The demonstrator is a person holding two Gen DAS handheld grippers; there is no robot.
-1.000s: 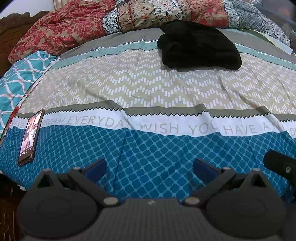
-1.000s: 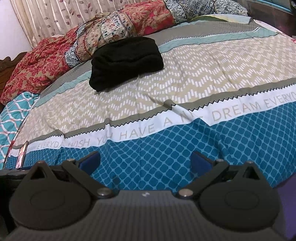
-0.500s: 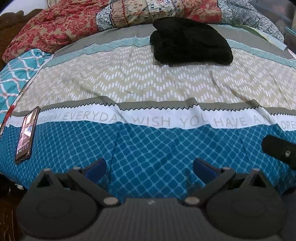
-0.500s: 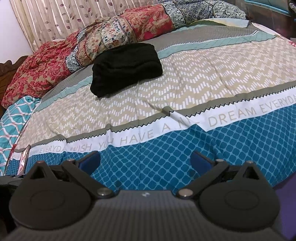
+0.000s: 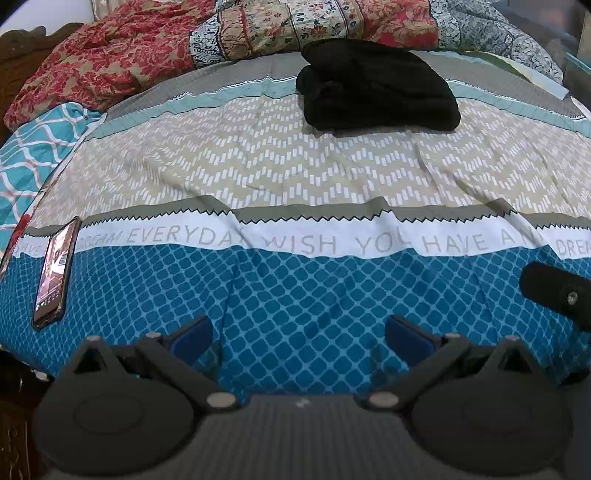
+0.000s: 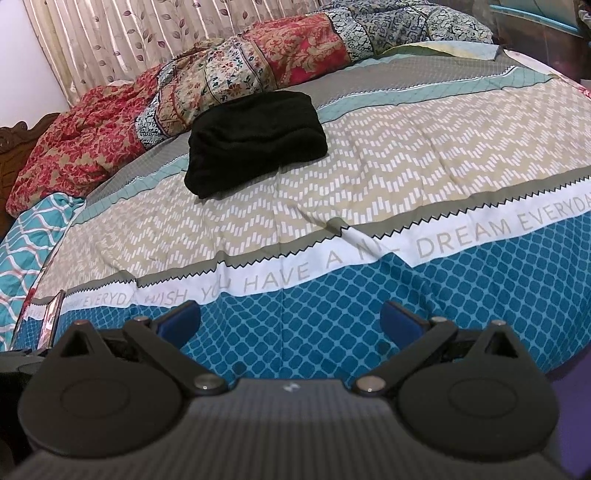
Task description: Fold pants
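The black pants [image 5: 376, 88] lie folded in a thick bundle on the far part of the bed, by the pillows; they also show in the right wrist view [image 6: 255, 142]. My left gripper [image 5: 299, 336] is open and empty, low over the blue near edge of the bedspread, far from the pants. My right gripper [image 6: 290, 321] is open and empty too, over the same blue band. Part of the right gripper's body [image 5: 554, 291] shows at the right edge of the left wrist view.
A phone [image 5: 55, 269] lies on the bedspread at the near left; its edge shows in the right wrist view [image 6: 51, 321]. Red and floral quilts [image 5: 258, 33] are heaped along the far side. A teal patterned pillow [image 5: 33, 155] sits at left. Curtains [image 6: 147, 37] hang behind.
Both grippers have drawn back slightly and tilted; the pants sit a little higher in the left view and lower in the right view. Both stay open and the pants lie still.
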